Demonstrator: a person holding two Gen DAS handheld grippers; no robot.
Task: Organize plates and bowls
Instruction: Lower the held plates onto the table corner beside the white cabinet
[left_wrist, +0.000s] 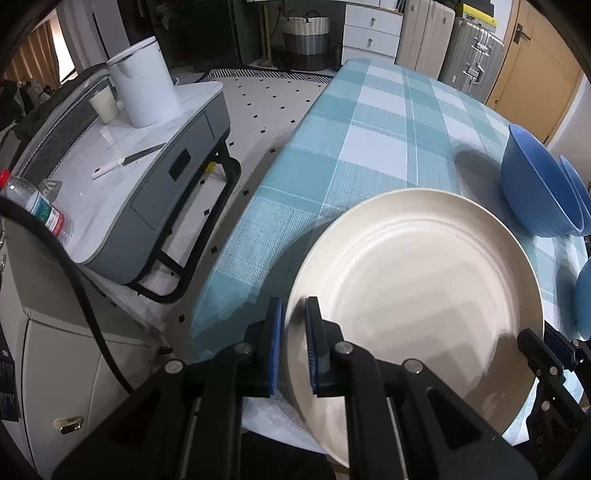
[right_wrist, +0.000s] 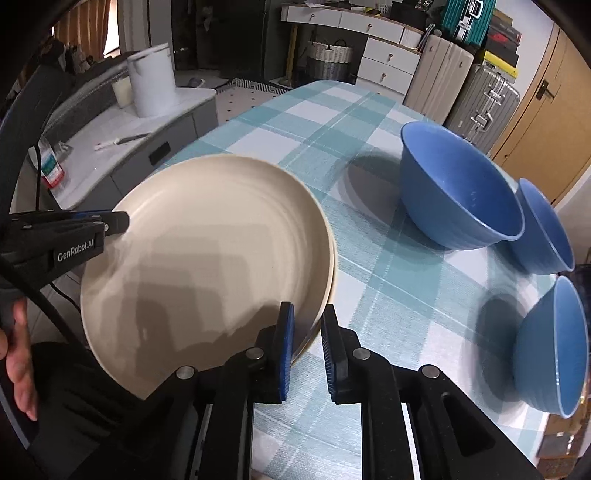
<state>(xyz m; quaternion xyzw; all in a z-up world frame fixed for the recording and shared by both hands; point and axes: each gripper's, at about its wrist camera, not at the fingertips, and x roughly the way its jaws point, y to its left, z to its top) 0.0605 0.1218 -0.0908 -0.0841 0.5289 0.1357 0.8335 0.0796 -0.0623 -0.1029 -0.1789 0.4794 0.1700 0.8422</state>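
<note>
A cream plate (left_wrist: 413, 280) (right_wrist: 207, 251) lies at the near left of the blue checked tablecloth (right_wrist: 332, 122). A second cream rim (right_wrist: 331, 280) shows just under its right edge. My left gripper (left_wrist: 295, 325) (right_wrist: 117, 221) is shut on the plate's left rim. My right gripper (right_wrist: 307, 332) (left_wrist: 537, 345) straddles the near right rim. Its jaws stand slightly apart, with a sliver of cloth showing beside the right pad. Three blue bowls (right_wrist: 461, 195) (right_wrist: 543, 229) (right_wrist: 554, 347) sit tilted on the right; two of them (left_wrist: 535, 184) (left_wrist: 583, 295) also show in the left wrist view.
Left of the table's edge stands a grey cart (left_wrist: 147, 192) with a white bucket (left_wrist: 144, 81), a cup (left_wrist: 103, 103) and a water bottle (left_wrist: 37, 206). Suitcases (right_wrist: 484, 99) and white drawers (right_wrist: 388, 62) line the far wall. A person's hand (right_wrist: 14, 350) is at the lower left.
</note>
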